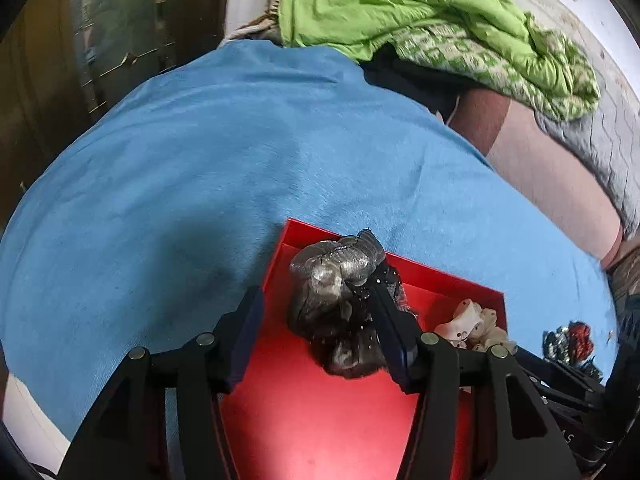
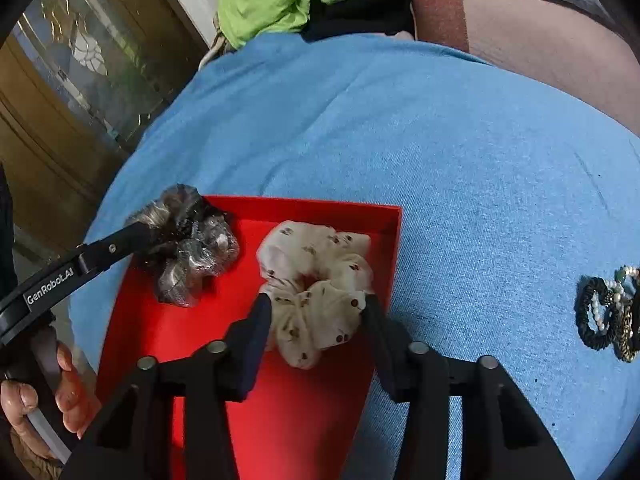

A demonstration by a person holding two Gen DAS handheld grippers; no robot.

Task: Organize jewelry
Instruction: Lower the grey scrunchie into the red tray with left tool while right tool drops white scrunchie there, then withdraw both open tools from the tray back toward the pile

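A red tray (image 1: pixel 312 400) lies on the blue cloth; it also shows in the right wrist view (image 2: pixel 168 328). A grey-black scrunchie (image 1: pixel 332 292) lies in the tray between the fingers of my open left gripper (image 1: pixel 316 316), touching the right finger; it also shows in the right wrist view (image 2: pixel 188 248). A cream scrunchie with small cherries (image 2: pixel 316 288) lies in the tray between the fingers of my open right gripper (image 2: pixel 316 308), with both fingertips at its edges. It also shows in the left wrist view (image 1: pixel 476 324).
A pile of black and pearl bracelets and hair ties (image 2: pixel 608 312) lies on the blue cloth (image 2: pixel 440 160) to the right of the tray. Green bedding (image 1: pixel 420 12) is heaped at the back. A wooden glass-front cabinet (image 2: pixel 68 92) stands at the left.
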